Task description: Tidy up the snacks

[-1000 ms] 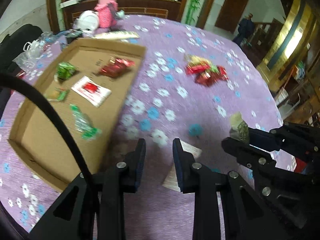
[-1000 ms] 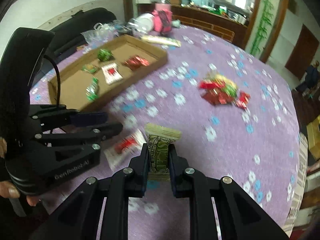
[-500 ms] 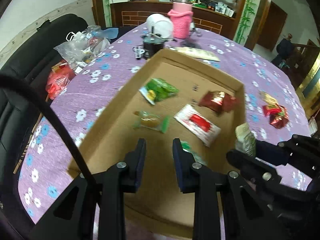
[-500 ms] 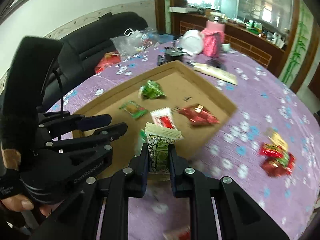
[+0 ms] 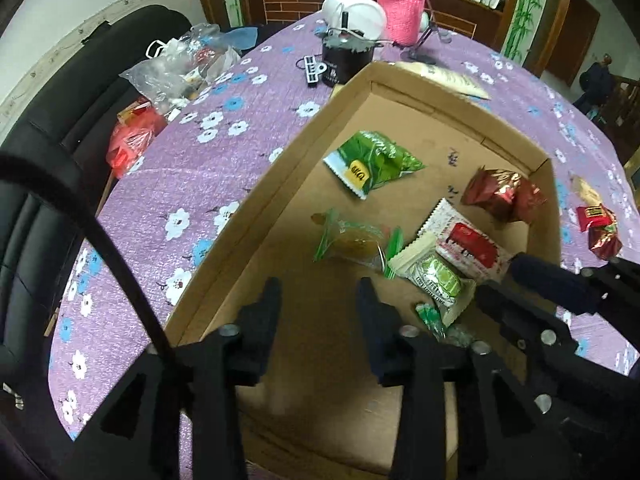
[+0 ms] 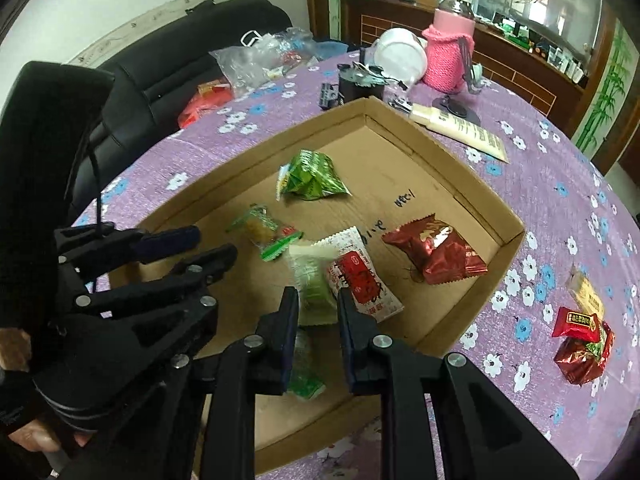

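A shallow cardboard tray (image 5: pixel 248 200) (image 6: pixel 440 148) on the purple flowered cloth holds several snacks: a green packet (image 5: pixel 372 164), a red foil packet (image 6: pixel 436 252), a red-and-white sachet (image 6: pixel 360 280) and clear green candies (image 5: pixel 352 240). My right gripper (image 6: pixel 318 304) hangs over the tray's near part with its jaws opening. A blurred green-and-white packet (image 6: pixel 312 280) (image 5: pixel 432 276) slips out forward between them, onto the sachet's edge. My left gripper (image 5: pixel 319 296) is over the tray's bare near corner, its jaws opening with nothing between them.
A small pile of red, yellow and green snacks (image 6: pixel 580 336) lies on the cloth right of the tray. Behind the tray stand a black pot (image 5: pixel 346 64), a white bowl (image 6: pixel 400 56), a pink knit-covered bottle (image 6: pixel 448 56) and a cream tube (image 6: pixel 460 128). Plastic bags (image 5: pixel 180 72) and a black sofa are at left.
Both grippers have swung from the open cloth to over the tray. The left jaws have spread. The green-and-white packet, upright in the right jaws before, now tips forward out of them.
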`<state>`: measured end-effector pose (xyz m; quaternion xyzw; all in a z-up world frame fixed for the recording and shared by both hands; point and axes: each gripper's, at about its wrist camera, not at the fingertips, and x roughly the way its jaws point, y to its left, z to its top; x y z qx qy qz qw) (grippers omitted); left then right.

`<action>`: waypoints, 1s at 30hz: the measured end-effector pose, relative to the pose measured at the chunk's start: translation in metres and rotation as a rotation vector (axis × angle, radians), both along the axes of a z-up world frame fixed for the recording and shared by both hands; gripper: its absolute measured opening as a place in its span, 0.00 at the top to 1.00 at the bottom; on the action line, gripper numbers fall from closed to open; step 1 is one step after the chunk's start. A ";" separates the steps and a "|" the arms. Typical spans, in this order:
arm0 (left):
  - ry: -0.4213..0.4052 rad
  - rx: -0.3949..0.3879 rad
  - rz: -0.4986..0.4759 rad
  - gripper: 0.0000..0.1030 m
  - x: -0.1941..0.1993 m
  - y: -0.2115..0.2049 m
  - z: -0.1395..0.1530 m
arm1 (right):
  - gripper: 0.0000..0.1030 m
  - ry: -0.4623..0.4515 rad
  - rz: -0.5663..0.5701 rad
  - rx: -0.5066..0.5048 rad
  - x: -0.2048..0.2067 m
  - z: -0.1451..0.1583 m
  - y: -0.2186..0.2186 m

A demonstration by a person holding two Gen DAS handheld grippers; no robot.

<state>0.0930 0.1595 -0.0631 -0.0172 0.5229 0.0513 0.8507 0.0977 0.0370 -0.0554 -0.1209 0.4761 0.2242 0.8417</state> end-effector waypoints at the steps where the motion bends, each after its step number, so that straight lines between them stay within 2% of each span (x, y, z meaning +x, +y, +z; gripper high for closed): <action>1: 0.001 0.000 0.001 0.51 0.000 0.001 0.000 | 0.74 0.004 -0.004 -0.007 0.001 -0.001 -0.001; 4: 0.001 -0.009 0.009 0.40 0.000 0.002 0.000 | 0.62 0.007 -0.030 -0.012 0.002 -0.003 -0.009; 8: -0.024 -0.024 0.014 0.31 -0.003 0.002 0.007 | 0.53 0.009 -0.060 0.018 0.000 0.000 -0.020; 10: -0.041 -0.031 0.014 0.30 -0.004 0.000 0.011 | 0.51 0.004 -0.065 0.021 -0.001 0.002 -0.024; 13: -0.061 -0.041 0.023 0.30 -0.010 -0.006 0.019 | 0.42 0.002 -0.079 0.040 -0.006 0.006 -0.035; 16: -0.127 -0.072 0.010 0.29 -0.020 -0.020 0.031 | 0.41 0.003 -0.090 0.071 -0.016 0.008 -0.050; 19: -0.136 -0.096 -0.032 0.28 -0.023 -0.047 0.038 | 0.41 -0.005 -0.115 0.083 -0.027 0.009 -0.075; 23: -0.124 -0.126 -0.123 0.28 -0.018 -0.095 0.041 | 0.41 -0.024 -0.199 0.073 -0.033 0.006 -0.134; 26: -0.124 -0.114 -0.199 0.28 -0.015 -0.135 0.042 | 0.41 -0.027 -0.315 0.054 -0.026 0.001 -0.196; 30: -0.112 -0.082 -0.277 0.28 -0.002 -0.179 0.043 | 0.41 -0.007 -0.451 0.089 -0.013 -0.003 -0.275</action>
